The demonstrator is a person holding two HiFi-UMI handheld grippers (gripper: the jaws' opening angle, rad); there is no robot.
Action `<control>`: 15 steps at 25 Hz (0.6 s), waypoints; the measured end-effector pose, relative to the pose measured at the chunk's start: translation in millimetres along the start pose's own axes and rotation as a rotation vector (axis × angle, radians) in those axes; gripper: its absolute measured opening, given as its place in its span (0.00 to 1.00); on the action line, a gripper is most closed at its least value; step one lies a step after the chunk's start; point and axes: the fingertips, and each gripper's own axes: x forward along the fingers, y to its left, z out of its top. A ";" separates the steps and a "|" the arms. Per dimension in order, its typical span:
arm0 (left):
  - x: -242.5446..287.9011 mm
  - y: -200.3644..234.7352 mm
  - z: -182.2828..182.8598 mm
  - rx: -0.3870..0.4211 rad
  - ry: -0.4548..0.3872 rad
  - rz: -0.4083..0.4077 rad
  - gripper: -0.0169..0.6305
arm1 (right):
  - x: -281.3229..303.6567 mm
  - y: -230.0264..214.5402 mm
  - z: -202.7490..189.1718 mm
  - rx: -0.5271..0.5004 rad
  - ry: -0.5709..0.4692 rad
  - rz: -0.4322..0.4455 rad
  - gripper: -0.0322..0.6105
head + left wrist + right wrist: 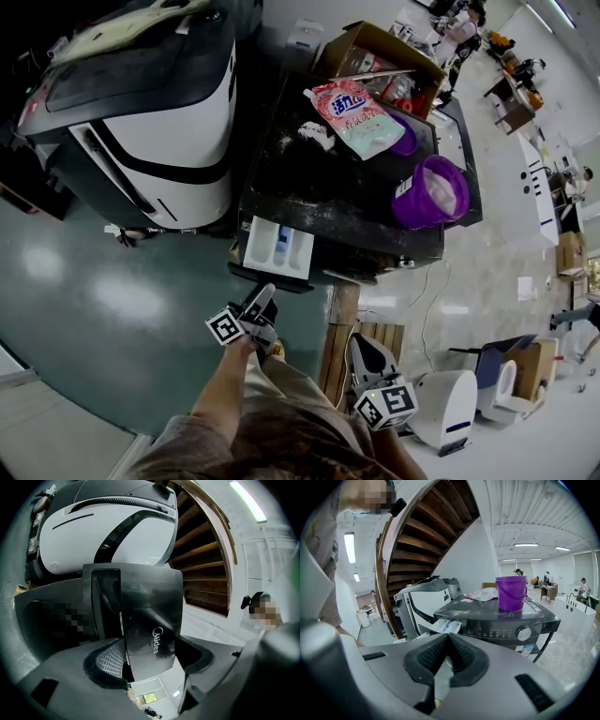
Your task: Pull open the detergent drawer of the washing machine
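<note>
The washing machine [319, 178] has a dark top, and its white detergent drawer [277, 248] stands pulled out toward me. My left gripper [263, 298] is at the drawer's front edge. In the left gripper view the drawer's glossy dark front panel [145, 606] fills the gap between the wide-set pads of the left gripper [152, 665], and both pads lie against its edges. My right gripper [361, 347] hangs back to the right, shut and holding nothing. Its pads [461, 656] meet. From the right gripper view the open drawer [443, 626] shows at the machine's left front.
A purple bucket [433, 192], a pink detergent bag [356, 117] and a cardboard box [380, 61] sit on the machine's top. A large white and black appliance [150, 112] stands to the left. Wooden steps [361, 337] and a white unit [450, 408] are near my right gripper.
</note>
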 end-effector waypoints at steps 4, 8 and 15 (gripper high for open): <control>-10.5 -3.9 -4.8 -0.006 0.003 0.005 0.56 | 1.8 5.5 0.5 -0.005 0.002 0.014 0.06; -18.2 -7.8 -10.0 -0.010 0.005 0.004 0.56 | 3.2 7.3 1.8 -0.011 0.005 0.022 0.06; -20.1 -6.5 -10.3 -0.008 0.007 0.006 0.55 | 8.9 13.7 2.7 -0.020 0.005 0.040 0.06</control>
